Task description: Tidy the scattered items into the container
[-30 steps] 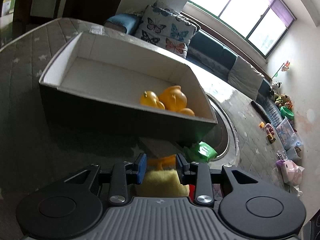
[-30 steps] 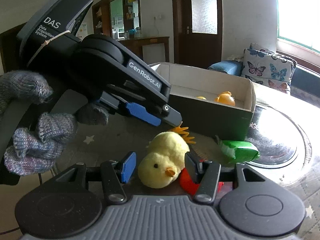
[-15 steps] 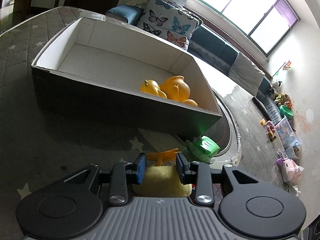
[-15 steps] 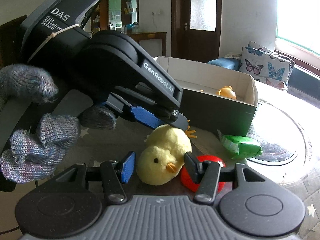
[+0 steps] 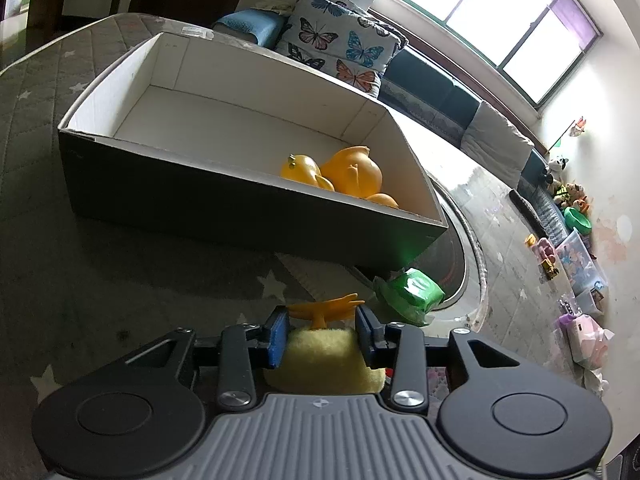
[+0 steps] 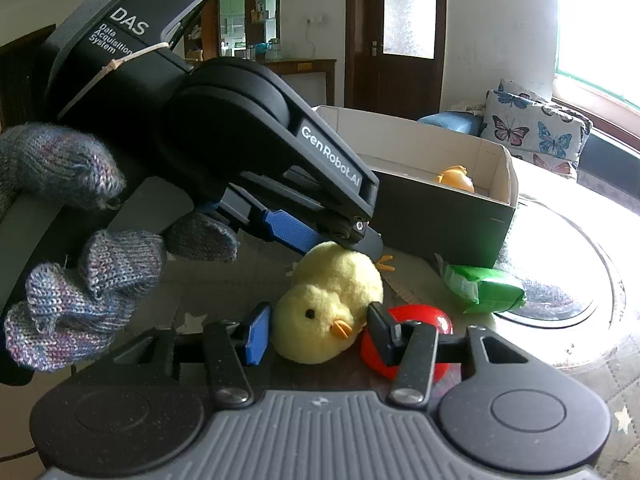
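Note:
A yellow plush chick [image 6: 328,304] lies on the grey star-patterned cloth in front of the cardboard box [image 5: 224,204]. My left gripper [image 5: 322,332] reaches over it from above, its blue pads either side of the chick's body [image 5: 324,360] near the orange feet [image 5: 326,306]; it also shows in the right wrist view [image 6: 320,236]. My right gripper [image 6: 316,332] is open around the chick's head. A red round item [image 6: 416,332] lies behind my right finger. A green packet [image 6: 484,288] lies beside the box. Orange toy ducks [image 5: 348,172] sit inside the box.
A round glass inset [image 6: 560,264] in the tabletop lies right of the box. A sofa with butterfly cushions [image 5: 340,48] stands behind the table. Toys and bins [image 5: 576,248] sit on the floor at the right.
The left gripper has come lower over the chick and its jaws have closed in around the body. The right gripper has slid a little closer to the chick and red item.

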